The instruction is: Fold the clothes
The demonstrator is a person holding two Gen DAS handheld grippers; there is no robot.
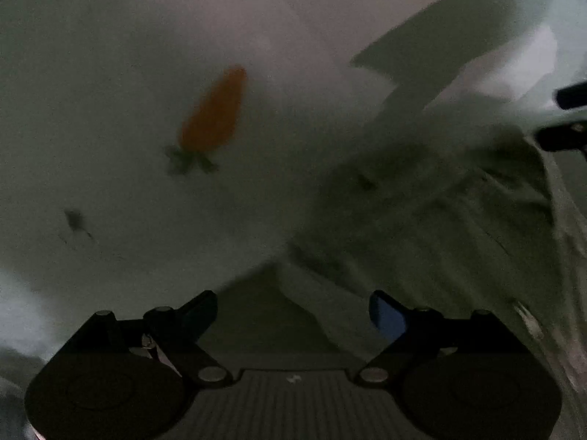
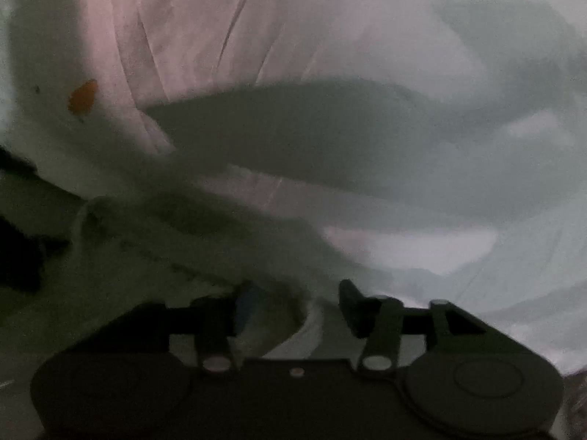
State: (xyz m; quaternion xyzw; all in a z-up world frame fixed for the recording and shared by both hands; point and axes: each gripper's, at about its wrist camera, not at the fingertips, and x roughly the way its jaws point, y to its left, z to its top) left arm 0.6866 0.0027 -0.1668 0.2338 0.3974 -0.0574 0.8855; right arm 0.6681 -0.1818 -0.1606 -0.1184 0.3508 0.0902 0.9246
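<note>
Currently both grippers are seen over a pale garment (image 1: 422, 220) with a carrot print (image 1: 214, 110). Left gripper (image 1: 293, 315) is spread wide, nothing gripped. Right gripper (image 2: 297, 308) is half-parted; a cloth fold lies between, not pinched.

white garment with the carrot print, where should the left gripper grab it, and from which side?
Judging from the left wrist view: take the garment at its near edge, where a fold corner lies just ahead of the left gripper. Come straight forward and down, jaws straddling the edge. That corner is the only raised, free lip; the area around the carrot print lies flat, offering nothing to pinch.
</note>
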